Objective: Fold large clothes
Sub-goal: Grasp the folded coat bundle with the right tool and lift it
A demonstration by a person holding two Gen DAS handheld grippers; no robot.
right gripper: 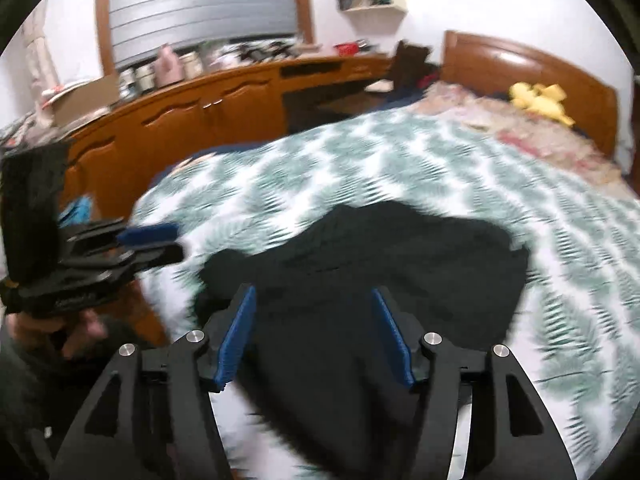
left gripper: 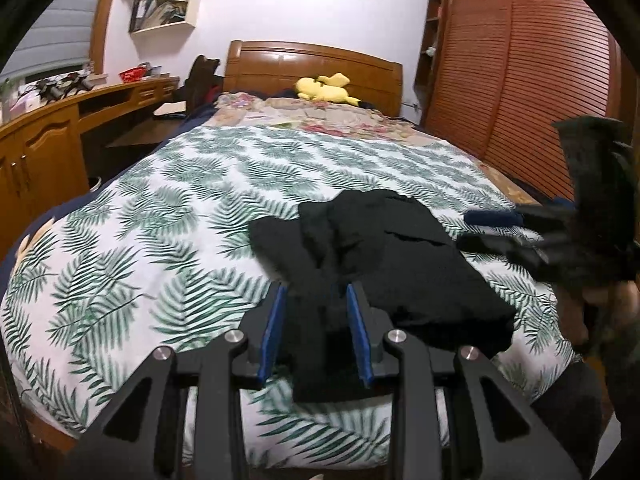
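A black garment [left gripper: 384, 256] lies crumpled on the leaf-print bedspread [left gripper: 160, 216] near the bed's foot. My left gripper [left gripper: 316, 292] hangs over the garment's near edge, its blue pads apart, with black cloth between and under them. My right gripper [right gripper: 314, 300] is open above the same garment [right gripper: 400, 264], with cloth below its pads; this view is blurred. The right gripper shows at the right edge of the left wrist view [left gripper: 496, 228]. The left gripper shows at the left of the right wrist view [right gripper: 160, 240].
A wooden headboard [left gripper: 312, 64] and a yellow plush toy [left gripper: 324, 88] are at the bed's far end. A wooden desk and cabinets [left gripper: 48, 136] run along the left. A slatted wardrobe [left gripper: 532, 72] stands on the right.
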